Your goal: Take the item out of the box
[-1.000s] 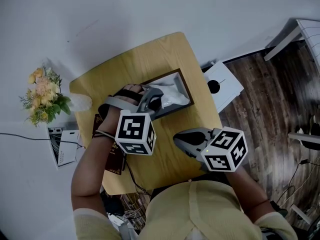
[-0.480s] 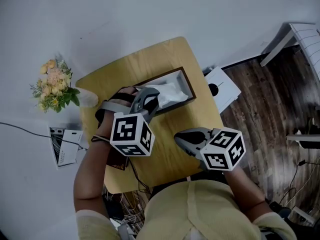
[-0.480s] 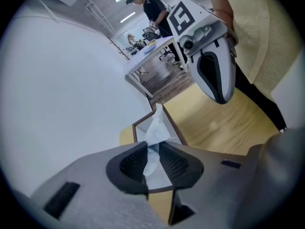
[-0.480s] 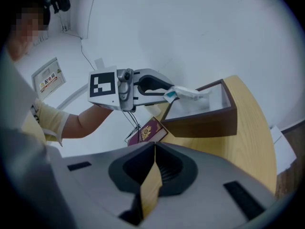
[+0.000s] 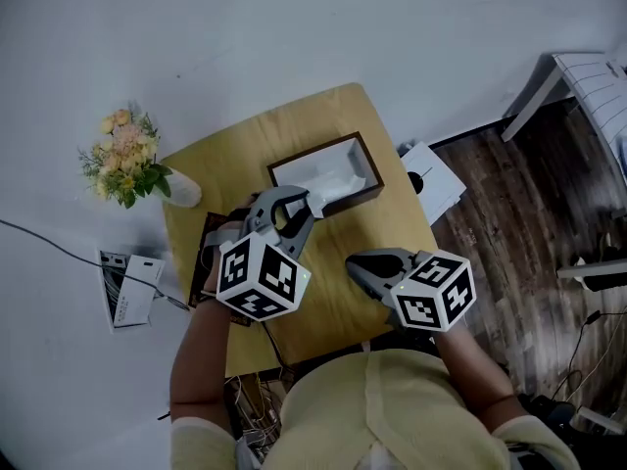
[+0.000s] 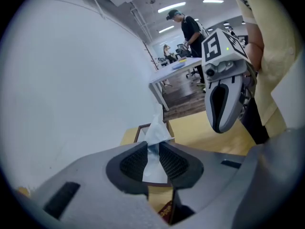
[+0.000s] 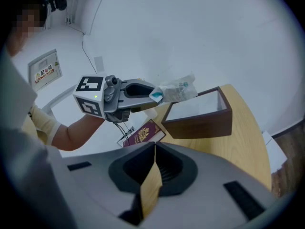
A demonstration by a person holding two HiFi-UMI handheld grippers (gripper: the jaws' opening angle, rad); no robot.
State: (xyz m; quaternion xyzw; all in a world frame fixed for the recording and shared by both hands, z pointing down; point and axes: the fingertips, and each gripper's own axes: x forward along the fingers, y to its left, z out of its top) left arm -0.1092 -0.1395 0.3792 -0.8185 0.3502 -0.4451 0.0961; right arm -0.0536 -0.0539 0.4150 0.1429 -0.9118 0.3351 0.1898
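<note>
The dark brown wooden box point(image 5: 364, 155) stands open on the small wooden table point(image 5: 235, 150); its white inside shows. My left gripper point(image 5: 299, 206) is raised just in front of the box and is shut on a clear plastic packet point(image 7: 176, 90). That packet point(image 6: 153, 151) stands pinched between the left gripper's point(image 6: 153, 144) pads, with the box point(image 6: 141, 128) behind it. From the right gripper view the left gripper point(image 7: 155, 95) holds the packet above and left of the box point(image 7: 202, 116). My right gripper point(image 5: 351, 260) hovers near the table's front right, shut with nothing in it point(image 7: 153, 147).
A maroon passport point(image 7: 143, 133) lies on the table left of the box, under the left gripper. A vase of flowers point(image 5: 132, 160) stands at the table's left corner. On the floor lie a white device point(image 5: 431, 179) to the right and a leaflet point(image 5: 127, 287) to the left.
The left gripper has drawn back and up out of the box with the packet; the box's inside now shows bare. The right gripper has stayed where it was.
</note>
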